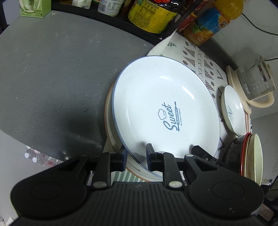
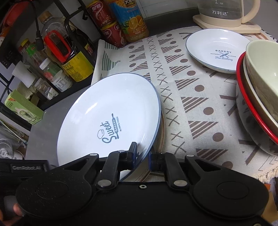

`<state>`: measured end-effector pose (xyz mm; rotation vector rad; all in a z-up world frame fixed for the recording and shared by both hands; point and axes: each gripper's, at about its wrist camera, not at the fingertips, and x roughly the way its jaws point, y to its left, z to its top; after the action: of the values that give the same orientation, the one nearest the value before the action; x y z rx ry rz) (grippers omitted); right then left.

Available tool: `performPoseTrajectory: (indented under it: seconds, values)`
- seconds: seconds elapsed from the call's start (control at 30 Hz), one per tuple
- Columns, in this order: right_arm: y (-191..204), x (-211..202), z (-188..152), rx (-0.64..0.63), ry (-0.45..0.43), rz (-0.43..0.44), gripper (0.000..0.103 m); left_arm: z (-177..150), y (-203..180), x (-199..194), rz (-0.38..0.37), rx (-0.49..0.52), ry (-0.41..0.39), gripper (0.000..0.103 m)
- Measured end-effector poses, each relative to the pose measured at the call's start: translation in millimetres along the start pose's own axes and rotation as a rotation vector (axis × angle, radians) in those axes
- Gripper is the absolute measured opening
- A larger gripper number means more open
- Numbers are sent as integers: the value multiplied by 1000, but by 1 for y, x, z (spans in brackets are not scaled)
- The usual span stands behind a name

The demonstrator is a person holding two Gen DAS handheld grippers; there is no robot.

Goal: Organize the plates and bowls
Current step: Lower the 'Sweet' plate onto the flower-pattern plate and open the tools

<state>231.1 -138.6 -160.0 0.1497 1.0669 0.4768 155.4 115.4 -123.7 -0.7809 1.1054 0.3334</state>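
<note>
We are reading "Sweet BAKERY ALWAYS FRESH" in blue on the large white plate (image 2: 111, 118), and "BAKERY ... The Baking" on the small white plate (image 2: 217, 50) lying farther off on the patterned cloth (image 2: 187, 97). The kettle (image 2: 224, 12) behind it is bearing Chinese characters, and "GenRobot.AI" is showing on the black housing at the lower left of the right wrist view.

Our right gripper (image 2: 142, 156) is clamping the near rim of the large plate, its jaws nearly closed with only the rim between them. Our left gripper (image 1: 136, 156) is straddling the same plate's rim at another spot, its jaws standing a little apart; we cannot tell whether its pads are pressing.

The large plate is sitting tilted over a brown-rimmed plate (image 1: 111, 139) beneath it, half on the cloth, half over the grey counter (image 1: 52, 69).

Stacked bowls (image 2: 257, 97), one red-rimmed, are crowding the right side. Bottles and cans (image 2: 73, 57) are lining the rack behind.
</note>
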Motion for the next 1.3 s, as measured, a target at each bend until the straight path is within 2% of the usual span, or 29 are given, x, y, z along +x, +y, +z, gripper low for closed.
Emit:
performPoseTrajectory:
  seconds: [0.3, 0.43, 0.7, 1.0, 1.2, 1.3]
  values:
    - [-3, -5, 6, 12, -44, -34, 9, 4, 4, -9, 6, 3, 20, 19]
    - [-5, -10, 7, 13, -61, -52, 9, 5, 3, -16, 47, 36, -39, 22]
    - [-7, -5, 2, 17, -40, -99, 12, 4, 15, -13, 44, 2, -41, 24]
    - [-9, 2, -2, 26, -18, -89, 14, 1, 15, -14, 54, 15, -62, 24]
    - [-7, -10, 1, 7, -55, -82, 14, 1, 14, -23, 60, 22, -76, 24]
    - [-8, -19, 2, 14, -61, -61, 14, -1, 13, -27, 59, 22, -88, 31]
